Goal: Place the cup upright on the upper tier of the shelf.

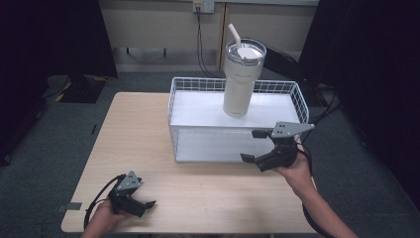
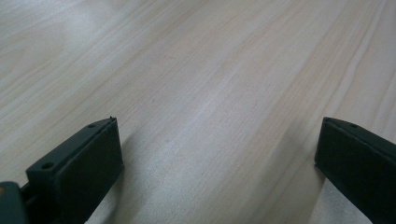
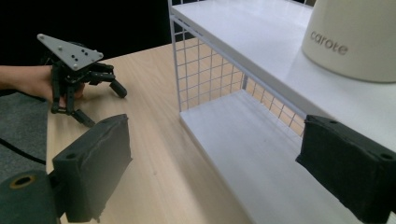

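Two grippers, both spread wide and empty: the left gripper [image 1: 143, 199] rests low at the lower left of the counter [image 1: 148, 139], the right gripper [image 1: 253, 146] hovers right of centre by the white wire shelf [image 1: 198, 106], where a cream tumbler [image 1: 238, 82] stands upright on top.

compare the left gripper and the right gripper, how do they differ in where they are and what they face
The left gripper sits low near the table's front edge, far from the rack; the right gripper is raised beside the rack's front. The left gripper faces bare wood; the right gripper faces the shelves and the tumbler. Both are open and hold nothing.
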A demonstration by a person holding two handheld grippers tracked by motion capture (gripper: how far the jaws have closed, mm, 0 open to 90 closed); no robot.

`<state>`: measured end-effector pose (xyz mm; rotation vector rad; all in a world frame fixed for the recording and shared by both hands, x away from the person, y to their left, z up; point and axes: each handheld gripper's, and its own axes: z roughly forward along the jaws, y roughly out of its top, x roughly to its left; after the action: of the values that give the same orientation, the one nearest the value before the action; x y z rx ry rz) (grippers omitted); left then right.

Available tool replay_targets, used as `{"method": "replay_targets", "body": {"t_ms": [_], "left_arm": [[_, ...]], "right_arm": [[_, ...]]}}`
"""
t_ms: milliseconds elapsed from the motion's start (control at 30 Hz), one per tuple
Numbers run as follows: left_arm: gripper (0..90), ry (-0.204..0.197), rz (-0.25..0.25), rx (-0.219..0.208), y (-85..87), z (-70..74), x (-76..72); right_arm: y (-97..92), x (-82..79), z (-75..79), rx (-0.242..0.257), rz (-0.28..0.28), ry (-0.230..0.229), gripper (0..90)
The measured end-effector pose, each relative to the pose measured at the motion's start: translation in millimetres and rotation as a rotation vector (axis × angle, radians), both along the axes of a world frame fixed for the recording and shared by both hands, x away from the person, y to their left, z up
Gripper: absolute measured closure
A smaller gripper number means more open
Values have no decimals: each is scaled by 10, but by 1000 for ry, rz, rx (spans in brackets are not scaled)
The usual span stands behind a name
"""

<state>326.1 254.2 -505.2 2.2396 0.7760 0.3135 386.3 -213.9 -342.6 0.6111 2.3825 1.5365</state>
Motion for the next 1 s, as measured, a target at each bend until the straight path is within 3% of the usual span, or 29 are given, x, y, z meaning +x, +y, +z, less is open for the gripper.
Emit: {"method": "replay_targets", "body": {"t_ms": [233,500,800,1000], "left_arm": [[1,0,0,0,0,0,0],[1,0,0,0,0,0,0],[1,0,1,0,0,0,-1],[1,0,1,0,0,0,-1]], "right_arm": [[-49,-55,-162,-4,3,12,82],[-117,-146,-507,-2,8,45,83],[-171,-281,-1145,-63,7,125,83],[-188,-347,-1382,-93,13,155,88]]}}
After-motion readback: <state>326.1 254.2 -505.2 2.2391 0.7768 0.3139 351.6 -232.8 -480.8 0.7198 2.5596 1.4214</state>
